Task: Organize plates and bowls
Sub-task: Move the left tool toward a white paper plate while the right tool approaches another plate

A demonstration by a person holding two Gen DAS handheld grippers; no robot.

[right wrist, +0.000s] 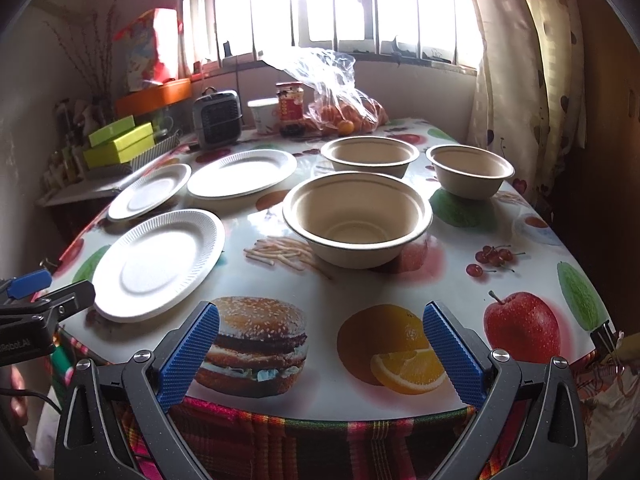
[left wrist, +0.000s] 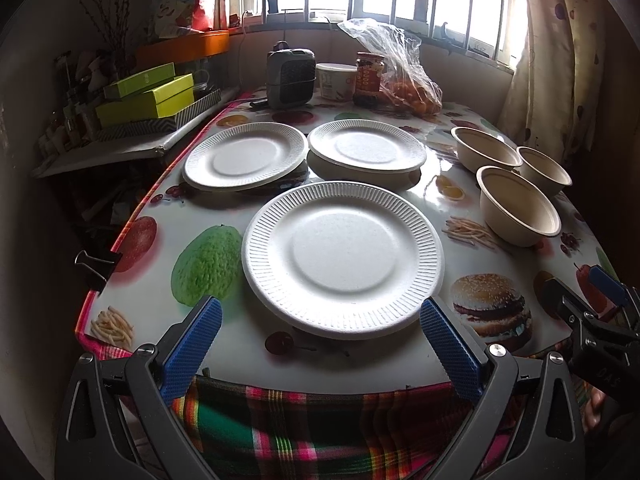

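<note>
Behind, heater (left wrist: 291, 78), jar (left wrist: 368, 78), bagged oranges (left wrist: 416, 96).

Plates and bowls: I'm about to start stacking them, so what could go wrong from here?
1. The near plate lies flat on the glossy tablecloth; the open left claw may push it instead of catching its rim.
2. The near bowl looks light, so the open right claw could tip it.
3. The bag of oranges and jar crowd the far edge.

White ribbed plates (left wrist: 343, 259); beige bowls (right wrist: 357, 219).
</note>
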